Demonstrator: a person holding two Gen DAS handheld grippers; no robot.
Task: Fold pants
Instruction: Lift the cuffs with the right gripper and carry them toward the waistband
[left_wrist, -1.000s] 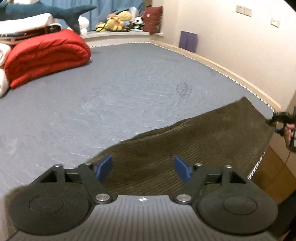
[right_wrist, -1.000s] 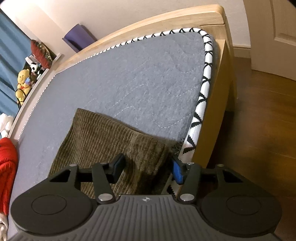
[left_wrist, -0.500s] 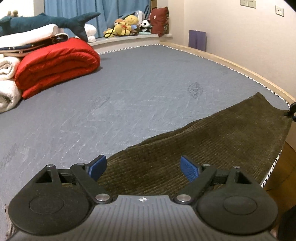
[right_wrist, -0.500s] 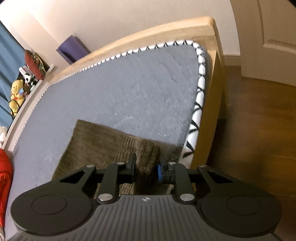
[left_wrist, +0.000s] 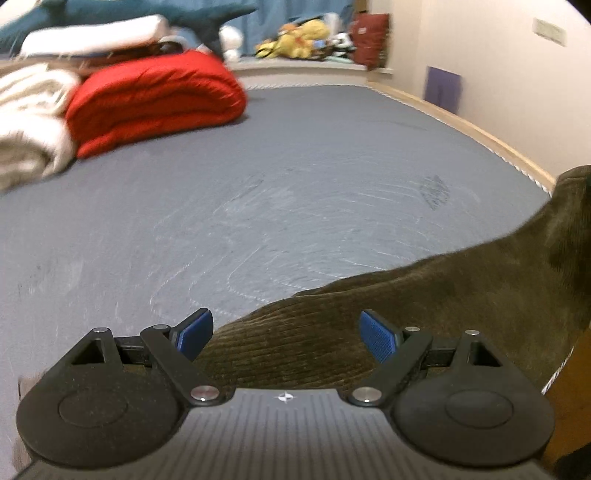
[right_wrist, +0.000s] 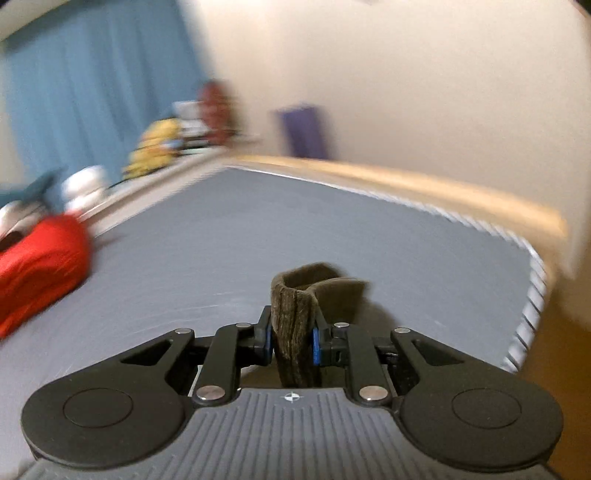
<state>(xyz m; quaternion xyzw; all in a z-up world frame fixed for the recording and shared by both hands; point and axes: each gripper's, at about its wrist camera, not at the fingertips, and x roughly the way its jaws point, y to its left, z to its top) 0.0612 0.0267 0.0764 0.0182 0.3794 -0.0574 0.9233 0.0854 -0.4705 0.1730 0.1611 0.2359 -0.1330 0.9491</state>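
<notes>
Dark olive corduroy pants (left_wrist: 424, 310) lie along the near edge of the grey mattress (left_wrist: 280, 166), their far right end lifted up at the frame's right side. My left gripper (left_wrist: 286, 334) is open, its blue pads on either side of the near part of the pants, touching nothing. My right gripper (right_wrist: 291, 338) is shut on a bunched end of the pants (right_wrist: 295, 317), held above the mattress (right_wrist: 221, 236). The right wrist view is blurred by motion.
A rolled red quilt (left_wrist: 155, 99) and white bedding (left_wrist: 29, 122) lie at the far left of the bed; the quilt also shows in the right wrist view (right_wrist: 37, 266). Stuffed toys (left_wrist: 295, 38) sit on the far ledge. The wooden bed frame (left_wrist: 480, 136) runs along the right.
My right gripper, shut on the pants' end, has lifted it and swung up from looking down at the bed corner to looking across the bed. The left gripper stays open and moved little.
</notes>
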